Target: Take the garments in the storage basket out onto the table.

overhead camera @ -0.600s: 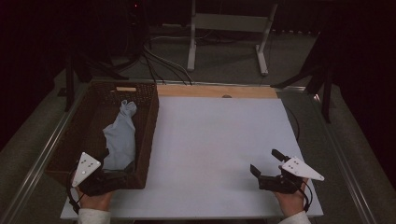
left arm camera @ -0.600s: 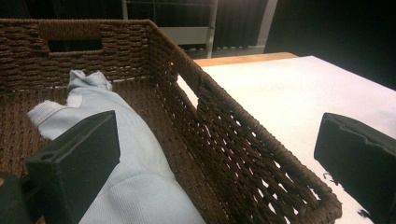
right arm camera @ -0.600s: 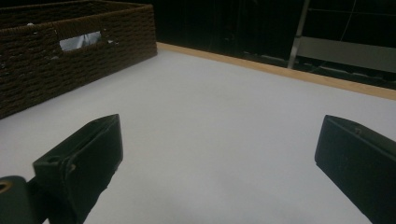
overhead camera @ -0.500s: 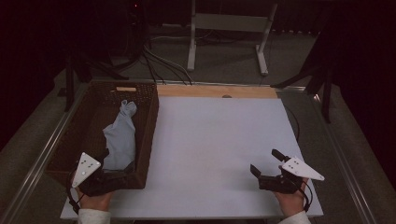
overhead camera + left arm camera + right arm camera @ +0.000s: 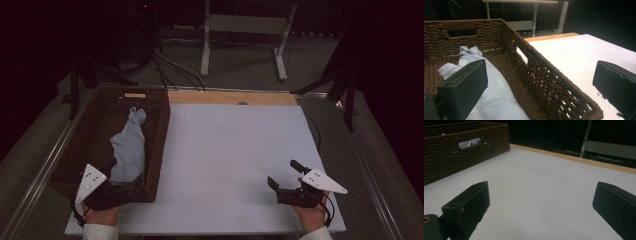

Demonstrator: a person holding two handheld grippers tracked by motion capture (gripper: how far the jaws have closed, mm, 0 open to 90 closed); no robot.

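Observation:
A brown wicker basket (image 5: 157, 135) stands on the left of the white table (image 5: 235, 150), with a pale blue-white cloth (image 5: 129, 145) bunched inside it. My left gripper (image 5: 125, 178) sits at the basket's near right corner and is open. In the left gripper view (image 5: 539, 75) one jaw hangs over the cloth (image 5: 496, 100) inside the basket and the other is outside, with the basket's wall (image 5: 549, 72) between them. My right gripper (image 5: 284, 174) is open over bare table at the near right, nothing between its jaws (image 5: 541, 192).
A wooden strip (image 5: 230, 97) runs along the table's far edge. Beyond it stand a metal stand (image 5: 240, 30) and floor cables (image 5: 170, 70). In the right gripper view the basket (image 5: 461, 147) is far left, the cloth (image 5: 469, 143) showing through its handle hole.

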